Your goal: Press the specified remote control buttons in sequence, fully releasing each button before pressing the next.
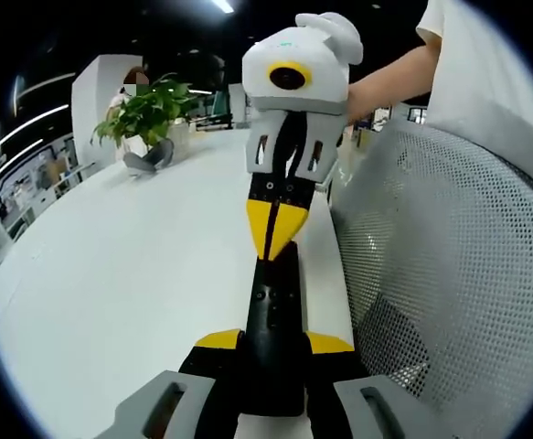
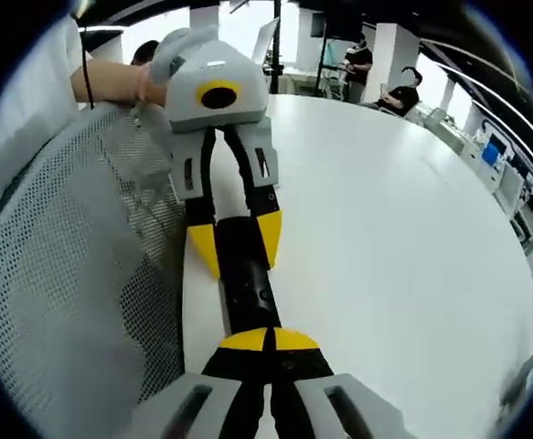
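The remote control [image 1: 273,320] is a long, slim black bar with a matte face and small buttons along its middle. It lies near the edge of the smooth white counter [image 1: 138,274], just beside the grey mesh back of a chair [image 1: 449,274]. Its long axis runs straight between the two grippers, one end toward each.

The left gripper [image 1: 273,352] has its yellow-tipped jaws set either side of the remote's near end, grasping it. At the remote's far end, the right gripper [image 1: 278,229] has its yellow tips drawn together into a point, clenched, resting on the remote's top face.

Beyond the remote, well apart from it, a leafy green plant [image 1: 147,114] stands in a pot on the counter.
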### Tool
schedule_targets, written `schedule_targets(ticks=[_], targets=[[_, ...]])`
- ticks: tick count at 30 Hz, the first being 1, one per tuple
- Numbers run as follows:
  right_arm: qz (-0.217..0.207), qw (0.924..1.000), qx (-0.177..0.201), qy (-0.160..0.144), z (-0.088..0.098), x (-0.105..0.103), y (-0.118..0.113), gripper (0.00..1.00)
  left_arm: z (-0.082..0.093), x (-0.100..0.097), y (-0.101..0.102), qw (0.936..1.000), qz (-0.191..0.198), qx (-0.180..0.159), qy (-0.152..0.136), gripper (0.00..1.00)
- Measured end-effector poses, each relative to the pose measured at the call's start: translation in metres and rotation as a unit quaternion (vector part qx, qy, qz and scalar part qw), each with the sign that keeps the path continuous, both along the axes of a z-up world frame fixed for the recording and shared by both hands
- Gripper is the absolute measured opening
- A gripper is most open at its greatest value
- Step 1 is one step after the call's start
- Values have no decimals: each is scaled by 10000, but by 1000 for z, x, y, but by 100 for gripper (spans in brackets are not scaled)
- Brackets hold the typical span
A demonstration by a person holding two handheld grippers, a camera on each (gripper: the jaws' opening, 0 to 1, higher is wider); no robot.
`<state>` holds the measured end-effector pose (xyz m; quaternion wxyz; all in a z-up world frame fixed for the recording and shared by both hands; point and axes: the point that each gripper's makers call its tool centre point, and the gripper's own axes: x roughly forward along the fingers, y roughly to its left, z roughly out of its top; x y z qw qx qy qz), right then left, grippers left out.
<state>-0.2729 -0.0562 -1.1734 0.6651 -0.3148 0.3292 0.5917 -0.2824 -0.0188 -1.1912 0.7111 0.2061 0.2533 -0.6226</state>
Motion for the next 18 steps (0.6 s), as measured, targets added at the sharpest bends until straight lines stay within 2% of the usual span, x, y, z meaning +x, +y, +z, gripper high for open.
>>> schedule_targets(ticks=[4, 5, 6, 7, 11, 14, 16, 18], targets=[[227, 9995, -201, 119, -9, -9, 4, 0, 0, 0, 0, 10000, 5, -4, 5, 24], [345, 9990, -281, 85, -11, -12, 3, 0, 1, 0, 0, 10000, 6, -4, 6, 24], [420, 9986, -286, -121, -8, -9, 4, 0, 1, 0, 0, 10000, 8, -6, 10, 24], [389, 9987, -311, -46, -9, -11, 3, 0, 1, 0, 0, 10000, 10, -7, 10, 24], [491, 9976, -474, -90, -10, -10, 5, 0, 1, 0, 0, 10000, -5, 3, -1, 24], [455, 9970, -611, -103, -11, -9, 6, 0, 0, 0, 0, 10000, -3, 3, 2, 24], [296, 9975, -644, -70, -11, -8, 5, 0, 0, 0, 0, 10000, 22, -1, 15, 24], [-47, 9985, -539, 37, -11, -6, 5, 0, 1, 0, 0, 10000, 18, 8, 13, 24]])
